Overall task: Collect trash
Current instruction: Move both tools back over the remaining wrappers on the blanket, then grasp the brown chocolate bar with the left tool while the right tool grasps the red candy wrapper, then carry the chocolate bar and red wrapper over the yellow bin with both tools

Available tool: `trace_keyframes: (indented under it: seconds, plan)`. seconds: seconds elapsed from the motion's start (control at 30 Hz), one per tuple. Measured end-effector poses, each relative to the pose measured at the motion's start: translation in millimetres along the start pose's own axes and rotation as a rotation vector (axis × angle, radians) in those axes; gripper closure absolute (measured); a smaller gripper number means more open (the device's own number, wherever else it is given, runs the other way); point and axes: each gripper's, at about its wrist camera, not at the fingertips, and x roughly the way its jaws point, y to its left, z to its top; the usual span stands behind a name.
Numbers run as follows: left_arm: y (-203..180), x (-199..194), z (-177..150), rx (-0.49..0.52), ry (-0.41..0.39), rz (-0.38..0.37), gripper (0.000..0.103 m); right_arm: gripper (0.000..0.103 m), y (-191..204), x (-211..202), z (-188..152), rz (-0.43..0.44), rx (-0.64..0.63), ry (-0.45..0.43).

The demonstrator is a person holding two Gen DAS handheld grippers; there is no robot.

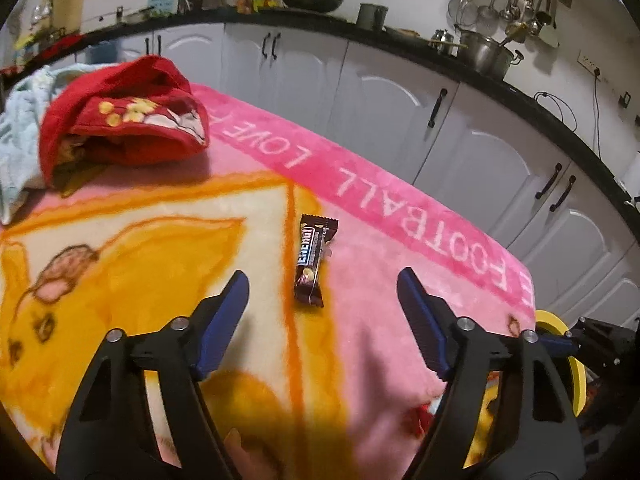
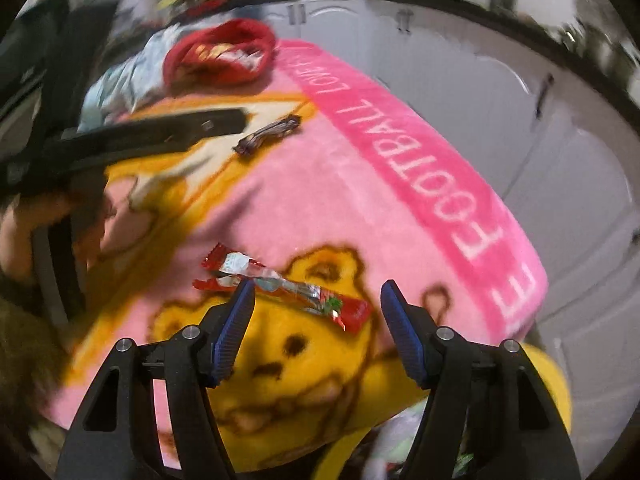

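Brown wrapper [image 1: 312, 259]: on pink blanket [image 1: 372, 344], long axis pointing away, just ahead of left gripper [image 1: 323, 285], jaws apart. Red wrapper [image 2: 292, 287]: lies crosswise before right gripper [image 2: 317, 295], jaws apart.

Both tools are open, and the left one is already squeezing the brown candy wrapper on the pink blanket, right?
Not quite. Both tools are open, but the left tool is not squeezing the brown candy wrapper. In the left wrist view the wrapper lies loose on the pink blanket, in front of the open blue fingers, touching neither.
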Motion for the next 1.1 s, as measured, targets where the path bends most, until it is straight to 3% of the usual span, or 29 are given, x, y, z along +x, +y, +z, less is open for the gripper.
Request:
trace_keyframes:
  seconds: [0.2, 0.23, 0.27, 0.4, 0.5, 0.53, 0.6, 1.1]
  plan:
    - [6, 27, 5, -0.023, 0.054, -0.014, 0.044, 0.043, 13, 22, 2, -0.004, -0.146, 0.037]
    - [6, 30, 5, -0.023, 0.061, -0.015, 0.045, 0.048, 14, 24, 2, 0.001, -0.158, 0.042]
    - [6, 33, 5, -0.021, 0.067, -0.013, 0.046, 0.061, 15, 27, 1, 0.010, -0.165, 0.052]
    - [8, 46, 5, -0.029, 0.097, -0.015, 0.058, 0.084, 21, 27, -2, 0.031, -0.182, 0.048]
    - [11, 52, 6, -0.035, 0.109, -0.001, 0.075, 0.093, 27, 24, -7, 0.035, -0.194, 0.049]
    - [12, 53, 6, -0.035, 0.111, 0.000, 0.084, 0.093, 30, 23, -8, 0.032, -0.199, 0.049]
    - [15, 55, 6, -0.042, 0.118, 0.005, 0.092, 0.094, 32, 20, -12, 0.037, -0.185, 0.049]
    - [-13, 16, -14, 0.028, 0.076, -0.027, 0.094, 0.096, 8, -30, -28, 0.069, 0.008, -0.041]
